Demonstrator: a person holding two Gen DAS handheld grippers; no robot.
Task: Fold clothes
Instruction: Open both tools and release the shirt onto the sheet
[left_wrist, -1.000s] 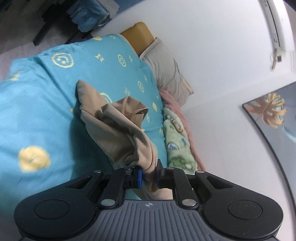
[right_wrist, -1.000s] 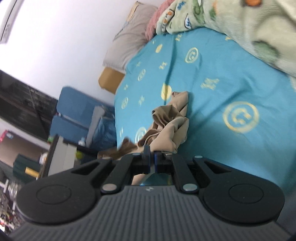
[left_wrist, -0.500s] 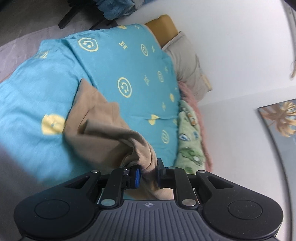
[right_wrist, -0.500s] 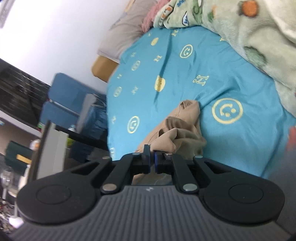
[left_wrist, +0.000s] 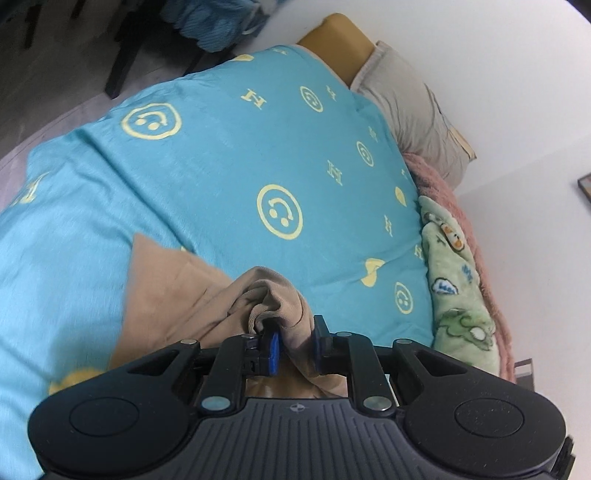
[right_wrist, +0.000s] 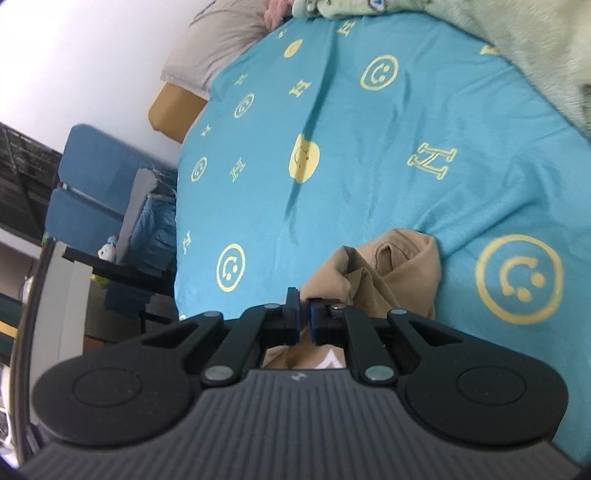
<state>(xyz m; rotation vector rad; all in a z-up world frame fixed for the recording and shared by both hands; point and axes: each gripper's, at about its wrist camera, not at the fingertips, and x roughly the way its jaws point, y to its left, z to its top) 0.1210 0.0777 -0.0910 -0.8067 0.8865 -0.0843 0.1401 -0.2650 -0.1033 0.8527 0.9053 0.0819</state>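
Observation:
A tan garment (left_wrist: 173, 295) lies bunched on the blue bedspread (left_wrist: 221, 166), close in front of both grippers. My left gripper (left_wrist: 294, 341) is shut on a thick fold of the tan garment, which bulges up between the fingers. In the right wrist view the same garment (right_wrist: 399, 273) lies crumpled on the bedspread (right_wrist: 369, 147). My right gripper (right_wrist: 303, 319) is shut on a thin edge of it. The cloth below both grippers is hidden by their bodies.
A green patterned blanket (left_wrist: 458, 280) and a pink one (left_wrist: 443, 184) lie along the wall side of the bed. A grey pillow (left_wrist: 410, 122) sits at the head. Blue chairs (right_wrist: 92, 192) and a dark table (right_wrist: 110, 269) stand beside the bed.
Both grippers have dropped toward the bed and pulled back with the garment. The cloth that hung bunched between them now lies lower and flatter on the bedspread.

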